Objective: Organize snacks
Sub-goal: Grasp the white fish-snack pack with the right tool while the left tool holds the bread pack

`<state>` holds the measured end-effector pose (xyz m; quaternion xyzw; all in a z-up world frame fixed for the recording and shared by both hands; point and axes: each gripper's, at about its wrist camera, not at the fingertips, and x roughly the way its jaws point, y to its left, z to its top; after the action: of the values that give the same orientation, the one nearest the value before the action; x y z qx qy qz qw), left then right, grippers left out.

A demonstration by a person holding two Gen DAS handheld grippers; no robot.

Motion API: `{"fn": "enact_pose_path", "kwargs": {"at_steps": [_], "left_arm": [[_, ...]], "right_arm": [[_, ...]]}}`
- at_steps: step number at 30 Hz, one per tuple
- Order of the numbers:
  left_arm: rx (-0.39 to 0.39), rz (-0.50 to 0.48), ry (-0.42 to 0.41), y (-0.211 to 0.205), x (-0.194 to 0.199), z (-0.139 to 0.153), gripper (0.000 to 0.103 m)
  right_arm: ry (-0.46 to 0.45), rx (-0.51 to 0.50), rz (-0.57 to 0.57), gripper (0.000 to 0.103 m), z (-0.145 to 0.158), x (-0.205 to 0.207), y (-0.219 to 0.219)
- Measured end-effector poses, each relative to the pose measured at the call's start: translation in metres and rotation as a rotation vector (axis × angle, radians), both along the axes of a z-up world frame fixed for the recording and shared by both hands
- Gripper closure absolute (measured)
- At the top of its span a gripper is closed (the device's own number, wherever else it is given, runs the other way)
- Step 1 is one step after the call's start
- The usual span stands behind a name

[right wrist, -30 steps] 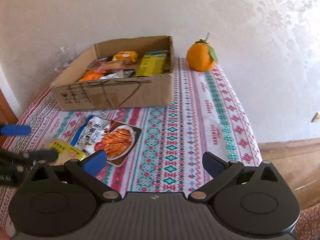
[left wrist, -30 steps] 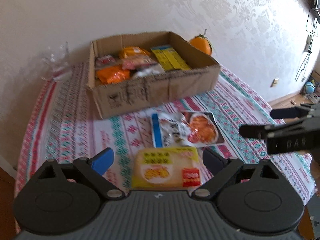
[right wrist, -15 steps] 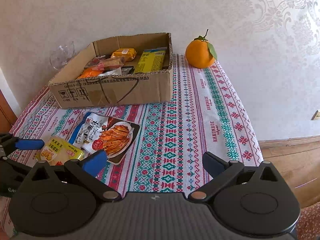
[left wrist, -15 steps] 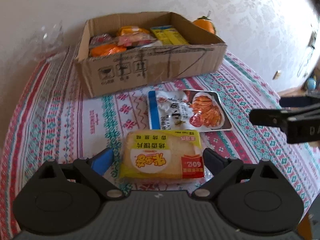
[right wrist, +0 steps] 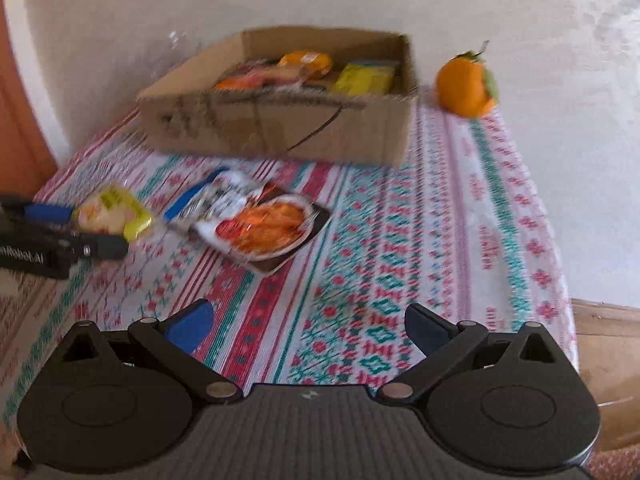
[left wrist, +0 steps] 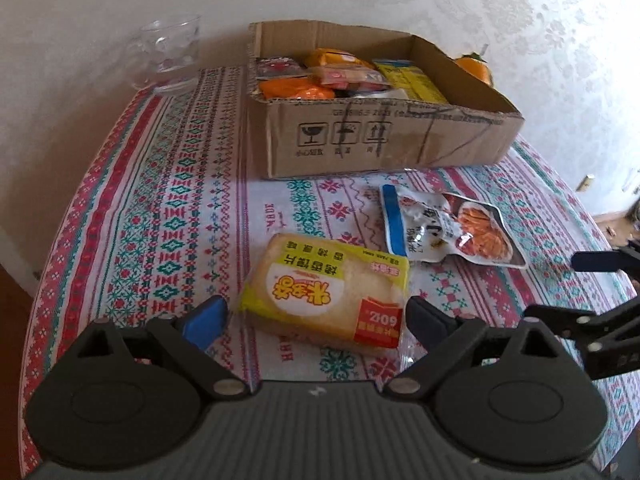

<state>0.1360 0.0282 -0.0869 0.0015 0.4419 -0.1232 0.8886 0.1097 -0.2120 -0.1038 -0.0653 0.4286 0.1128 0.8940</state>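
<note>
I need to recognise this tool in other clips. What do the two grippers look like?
Both look alike: the left gripper and right gripper have a ribbed dark grey body, two round black discs, black linkage arms with silver pivots, one bright blue pad and one dark navy.

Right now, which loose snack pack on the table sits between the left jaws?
The yellow bread pack, framed by the open left gripper. The silver-and-blue pouch lies farther off, toward the cardboard box.
</note>
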Motion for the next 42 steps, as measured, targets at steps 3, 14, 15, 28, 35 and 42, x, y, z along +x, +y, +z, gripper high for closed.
{"fn": "enact_pose_path", "kwargs": {"at_steps": [3,14,15,28,35,42], "left_arm": [[0.015,-0.038,-0.002,-0.001,0.0,-0.003,0.003],[0.073,-0.114,-0.043,-0.011,0.002,-0.008,0.0],[0.072,-0.111,-0.043,-0.011,0.002,-0.008,0.0],[0.065,-0.085,-0.071,-0.011,-0.002,-0.01,0.0],[0.07,-0.105,-0.076,-0.014,-0.001,-0.009,0.001],[0.07,-0.134,-0.088,-0.016,0.004,-0.003,0.014]], "right_arm": [[-0.003,-0.03,0.047,0.0,-0.002,0.0,0.003],[-0.008,-0.025,0.198,0.0,-0.002,0.015,-0.005],[-0.005,-0.026,0.225,0.0,-0.002,0.019,-0.005],[0.009,-0.032,0.535,0.0,-0.002,0.087,0.019],[0.014,-0.036,0.588,0.0,-0.001,0.095,0.03],[0.021,-0.039,0.618,0.0,0.0,0.099,0.038]]}}
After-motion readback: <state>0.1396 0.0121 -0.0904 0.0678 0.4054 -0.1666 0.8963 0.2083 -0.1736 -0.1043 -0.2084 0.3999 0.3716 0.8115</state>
